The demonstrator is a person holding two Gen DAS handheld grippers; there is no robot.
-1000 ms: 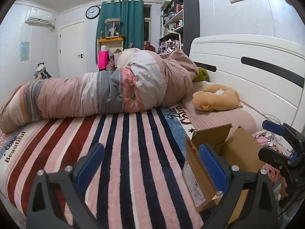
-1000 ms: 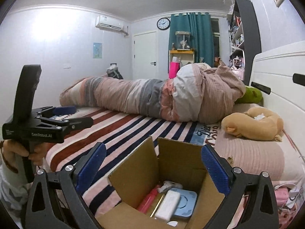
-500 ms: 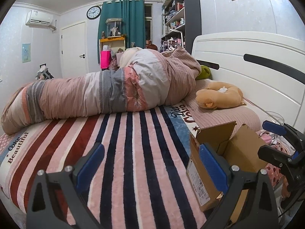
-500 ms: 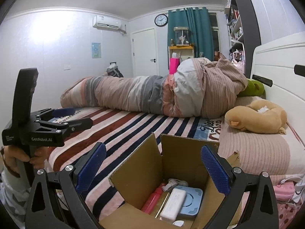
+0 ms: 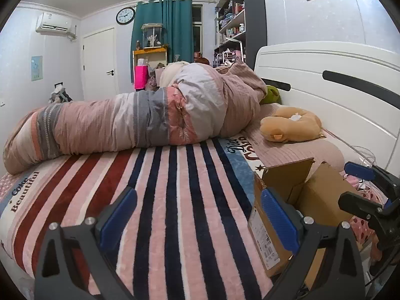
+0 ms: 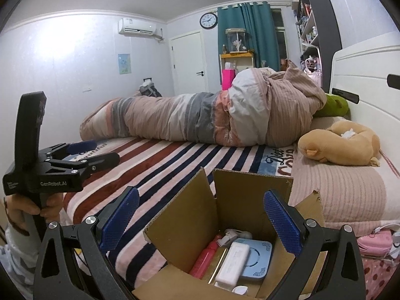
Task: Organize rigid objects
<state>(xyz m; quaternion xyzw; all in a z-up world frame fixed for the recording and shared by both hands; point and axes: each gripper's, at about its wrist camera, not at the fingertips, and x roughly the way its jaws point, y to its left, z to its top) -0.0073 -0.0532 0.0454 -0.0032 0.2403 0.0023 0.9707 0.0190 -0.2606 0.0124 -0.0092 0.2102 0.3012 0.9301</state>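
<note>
Striped plush covers the bed (image 5: 175, 200), with a rolled quilt (image 5: 140, 122) lying across its far side and a tan plush toy (image 6: 342, 145) on the pillow by the headboard. Nearer sits an open box (image 6: 237, 200), flaps up, on the bed's front edge beside the pillow. Inside it lie a blue device (image 6: 257, 257), a white block (image 6: 232, 262) on top of that with its long axis running toward the camera, and a red bottle (image 6: 205, 257) just left of both, angled the same way.

My judgement is that the coming move turns on the box lying directly below and ahead of the right gripper (image 6: 200, 227), whereas it sits off to the right of the left gripper (image 5: 197, 220), so the right hand is nearer its contents. Both pairs of fingers stand wide apart and empty, touching nothing; the left gripper hovers over bare stripes.
</note>
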